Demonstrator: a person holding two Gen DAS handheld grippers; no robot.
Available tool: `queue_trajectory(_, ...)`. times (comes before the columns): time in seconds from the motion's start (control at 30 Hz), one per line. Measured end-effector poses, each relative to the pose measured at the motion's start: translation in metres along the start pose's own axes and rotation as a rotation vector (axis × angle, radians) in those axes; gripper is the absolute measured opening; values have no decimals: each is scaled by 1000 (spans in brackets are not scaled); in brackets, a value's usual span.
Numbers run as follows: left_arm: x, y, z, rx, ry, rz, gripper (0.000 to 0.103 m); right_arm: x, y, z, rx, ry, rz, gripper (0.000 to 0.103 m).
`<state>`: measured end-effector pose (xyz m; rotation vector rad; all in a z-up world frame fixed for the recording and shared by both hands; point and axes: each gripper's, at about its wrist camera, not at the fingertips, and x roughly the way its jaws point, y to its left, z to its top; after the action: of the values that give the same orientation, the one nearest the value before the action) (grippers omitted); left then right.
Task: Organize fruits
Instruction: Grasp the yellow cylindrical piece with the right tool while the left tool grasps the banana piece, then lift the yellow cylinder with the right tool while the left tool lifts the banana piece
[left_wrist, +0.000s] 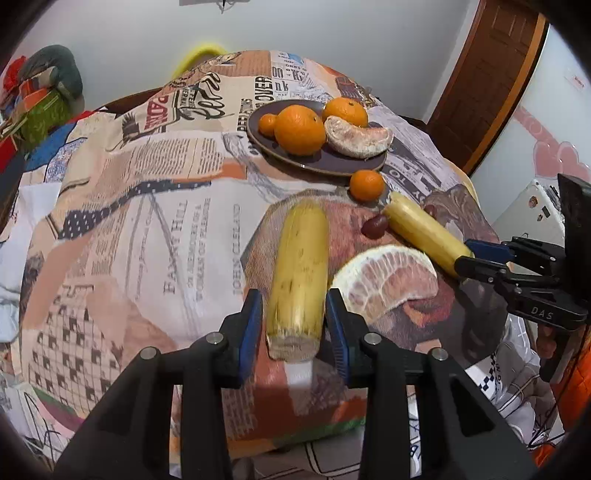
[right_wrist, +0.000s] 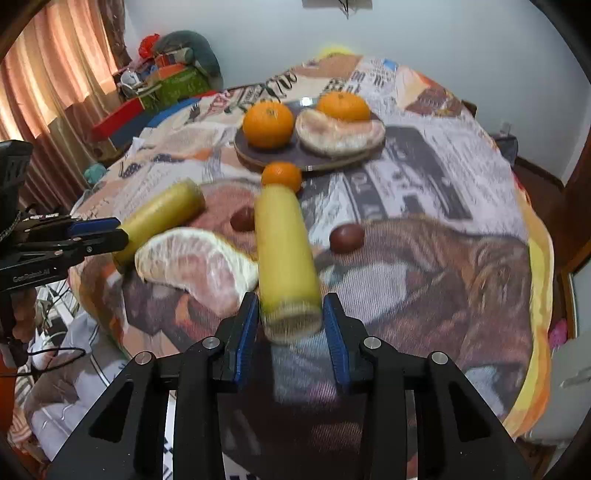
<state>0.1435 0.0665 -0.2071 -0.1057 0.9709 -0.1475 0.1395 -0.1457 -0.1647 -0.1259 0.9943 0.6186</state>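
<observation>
Left tongs (left_wrist: 293, 317) closed narrow on the near end of a yellow stalk piece (left_wrist: 299, 273), blue pads pressed to both its sides, piece pointing away toward the far plate. Right tongs (right_wrist: 290, 321) likewise closed narrow on the cut end of a second stalk piece (right_wrist: 286, 258), pads (right_wrist: 246, 332) tight on its flanks. Seen from the left camera, right tongs (left_wrist: 471, 258) at the right edge, clamped on the end of that second stalk piece (left_wrist: 424, 230); from the right camera, left tongs (right_wrist: 118, 229) at the left edge, gripping the first piece (right_wrist: 162, 214).

Between the two pieces, on the cloth: peeled pomelo wedge (left_wrist: 386, 280), near and resting flat, and a small dark red fruit (left_wrist: 375, 226) just beside the right-hand piece. Another dark red fruit (right_wrist: 346, 238) farther right. Small orange (left_wrist: 366, 185) just in front of the brown plate (left_wrist: 321, 166). On the plate: three oranges of differing size (left_wrist: 300, 129) and another pomelo wedge (left_wrist: 356, 136).

Round table under a newspaper-print cloth (left_wrist: 147, 206). Pale wall behind, brown door (left_wrist: 491, 85) far right, curtains (right_wrist: 48, 85) far left, clutter of boxes (right_wrist: 173, 81) beyond the table.
</observation>
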Motion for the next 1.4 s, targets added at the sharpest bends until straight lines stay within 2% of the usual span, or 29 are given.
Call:
queue_trajectory(0.17, 16, 0, 14, 4, 27, -18, 35, 3, 1, 16, -6, -29, 5, 33)
queue_trajectory(0.43, 46, 4, 36, -8, 72, -54, 37, 30, 3, 37, -14, -2, 28, 33)
queue_trajectory(0.77, 67, 4, 50, -15, 92, -49, 37, 42, 4, 40, -31, 19, 58, 36)
queue_trajectory(0.93, 65, 3, 49, -12, 85, -32, 37, 43, 4, 40, -38, 32, 62, 36)
queue_trajectory(1.03, 61, 1, 48, -5, 79, -20, 37, 53, 6, 38, -65, 82, 57, 35)
queue_trajectory(1.27, 30, 3, 49, -10, 9, -1, 37, 42, -3, 36, -12, 39, 33, 34)
queue_trajectory(1.4, 9, 5, 53, -22, -39, 12, 37, 18, -7, 44, 6, -25, 16, 34)
